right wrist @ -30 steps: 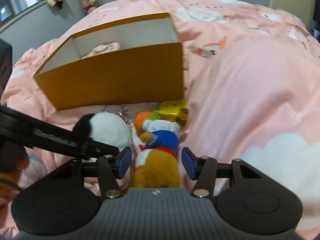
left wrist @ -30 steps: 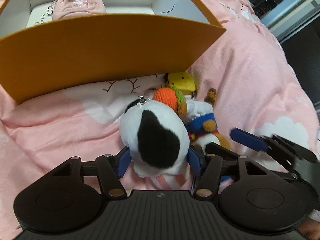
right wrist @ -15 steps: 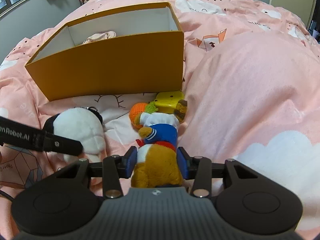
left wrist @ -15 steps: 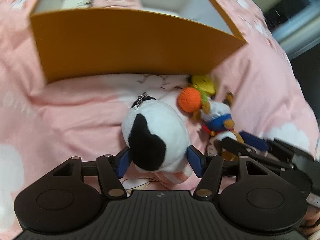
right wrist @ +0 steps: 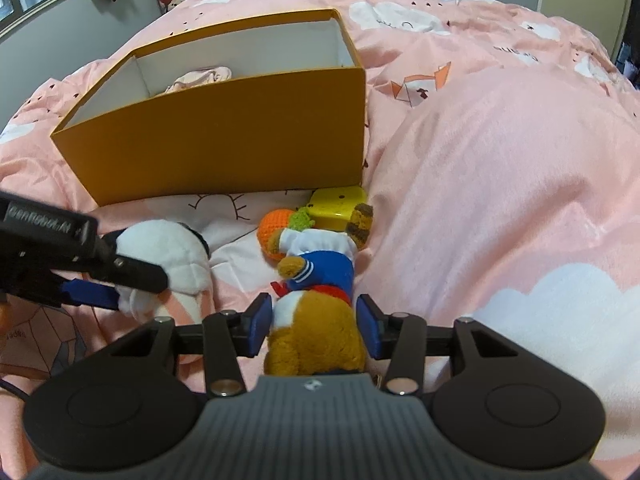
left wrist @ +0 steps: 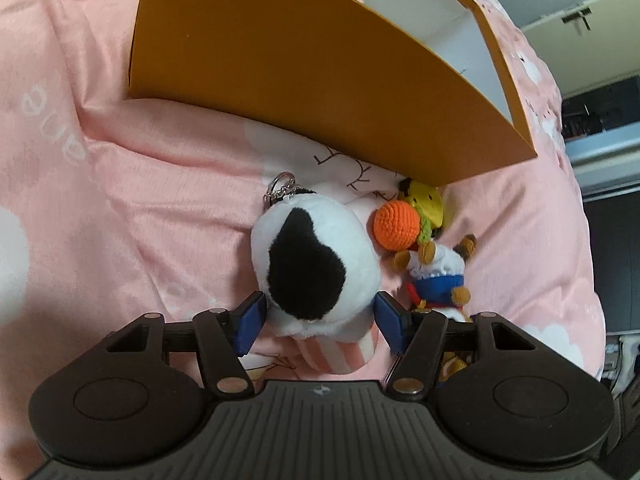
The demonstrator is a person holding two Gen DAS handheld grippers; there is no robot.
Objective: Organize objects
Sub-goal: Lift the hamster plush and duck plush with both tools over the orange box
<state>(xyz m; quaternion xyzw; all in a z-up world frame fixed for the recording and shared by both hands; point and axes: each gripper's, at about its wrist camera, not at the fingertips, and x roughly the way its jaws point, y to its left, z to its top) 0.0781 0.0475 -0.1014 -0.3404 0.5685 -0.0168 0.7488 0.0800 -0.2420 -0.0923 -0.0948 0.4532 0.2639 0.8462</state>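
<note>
Pinching black-and-white plush keychain [left wrist: 316,268] in left gripper [left wrist: 318,322] and brown sailor-suit plush [right wrist: 316,320] in right gripper [right wrist: 316,320], both jaws pressed against fabric, seemingly poised for lifting toward orange cardboard box [right wrist: 224,152] upper left.

A round black-and-white plush [left wrist: 312,268] with a metal keyring at its top lies on the pink bedding, its lower end between blue pads. At its 3 o'clock, touching it, lies a brown bear plush [right wrist: 316,280] in a blue-and-white sailor top, head pointing toward 12 o'clock. An orange crocheted ball [left wrist: 397,226] with a green tuft rests against the bear's head. A yellow toy [right wrist: 338,206] sits just beyond, against the open orange box [right wrist: 224,152], which holds a pink item [right wrist: 200,78].
</note>
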